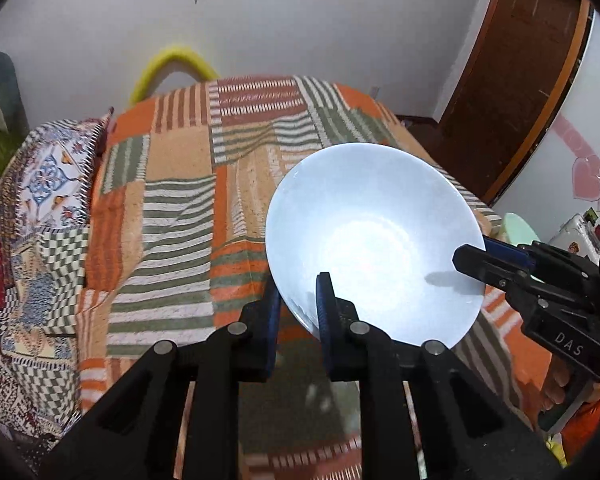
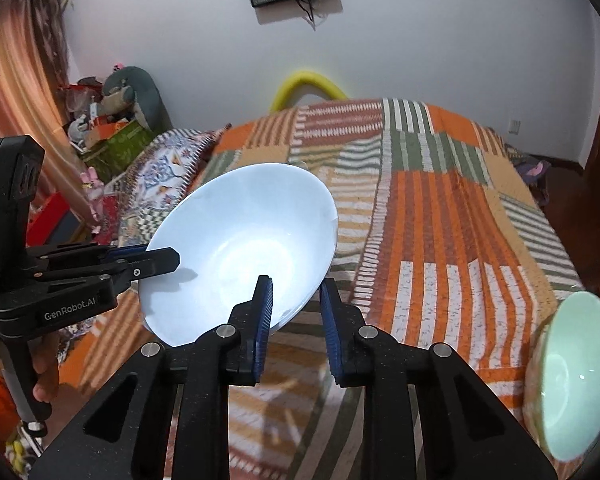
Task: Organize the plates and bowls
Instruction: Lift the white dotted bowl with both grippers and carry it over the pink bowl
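Observation:
A pale blue bowl [image 1: 374, 248] hangs tilted above the patchwork bed, held by both grippers. My left gripper [image 1: 298, 312] is shut on its near rim. My right gripper [image 1: 476, 258] comes in from the right and pinches the opposite rim. In the right wrist view the same bowl [image 2: 244, 248] sits between my right gripper [image 2: 296, 312], closed on its lower rim, and my left gripper [image 2: 160, 258] clamped on its left rim. A mint green bowl [image 2: 572, 376] rests on the bed at the far right.
An orange, green and white patchwork bedspread [image 1: 188, 200] covers the bed. A patterned pillow [image 1: 56, 176] lies at its left. A yellow foam arch [image 2: 308, 84] stands behind the bed. Toys and boxes [image 2: 112, 120] pile up at the left. A brown door [image 1: 520, 60] is at the right.

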### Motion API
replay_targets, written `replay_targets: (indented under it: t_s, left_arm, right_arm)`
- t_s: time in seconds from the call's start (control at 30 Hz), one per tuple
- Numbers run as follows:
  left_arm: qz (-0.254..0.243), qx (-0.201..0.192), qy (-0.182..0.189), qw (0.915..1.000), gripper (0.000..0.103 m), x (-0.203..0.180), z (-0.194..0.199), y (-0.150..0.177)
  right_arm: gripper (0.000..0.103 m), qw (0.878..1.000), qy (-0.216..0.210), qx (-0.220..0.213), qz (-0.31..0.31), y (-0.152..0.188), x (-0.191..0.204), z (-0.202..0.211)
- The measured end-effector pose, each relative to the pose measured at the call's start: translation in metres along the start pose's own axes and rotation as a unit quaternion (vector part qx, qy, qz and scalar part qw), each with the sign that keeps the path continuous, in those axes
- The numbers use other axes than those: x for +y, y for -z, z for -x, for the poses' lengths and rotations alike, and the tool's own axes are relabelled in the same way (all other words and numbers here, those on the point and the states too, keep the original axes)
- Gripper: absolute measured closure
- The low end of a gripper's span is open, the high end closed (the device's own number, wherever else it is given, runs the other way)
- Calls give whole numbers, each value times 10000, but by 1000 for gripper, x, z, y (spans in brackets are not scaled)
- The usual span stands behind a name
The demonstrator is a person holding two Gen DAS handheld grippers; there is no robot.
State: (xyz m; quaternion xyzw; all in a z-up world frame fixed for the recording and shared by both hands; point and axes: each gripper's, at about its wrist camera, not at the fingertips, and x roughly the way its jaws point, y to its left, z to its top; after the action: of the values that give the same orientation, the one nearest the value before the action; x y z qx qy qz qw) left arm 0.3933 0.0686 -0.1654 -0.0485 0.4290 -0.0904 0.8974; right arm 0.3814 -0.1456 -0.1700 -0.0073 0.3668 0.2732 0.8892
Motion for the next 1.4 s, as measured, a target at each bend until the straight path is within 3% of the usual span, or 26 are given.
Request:
replay_targets:
  t_s: [0.33, 0.8, 1.03, 1.4]
  left_arm:
    - [40, -459, -170, 9988, 86, -9, 108, 35]
    - [315, -657, -593, 9956, 86, -13, 219, 127]
    - [348, -650, -801, 9941, 86, -13, 239, 163]
    - [735, -290, -796, 9937, 86, 5, 210, 208]
  right_arm:
    - [83, 9987, -235, -367, 254, 10, 53, 70]
    - [83, 9939, -803, -524, 544, 62, 112, 129]
    - [83, 9928, -1025, -369, 491, 87, 126, 129]
    - [83, 9933, -985, 53, 610, 119, 139, 110]
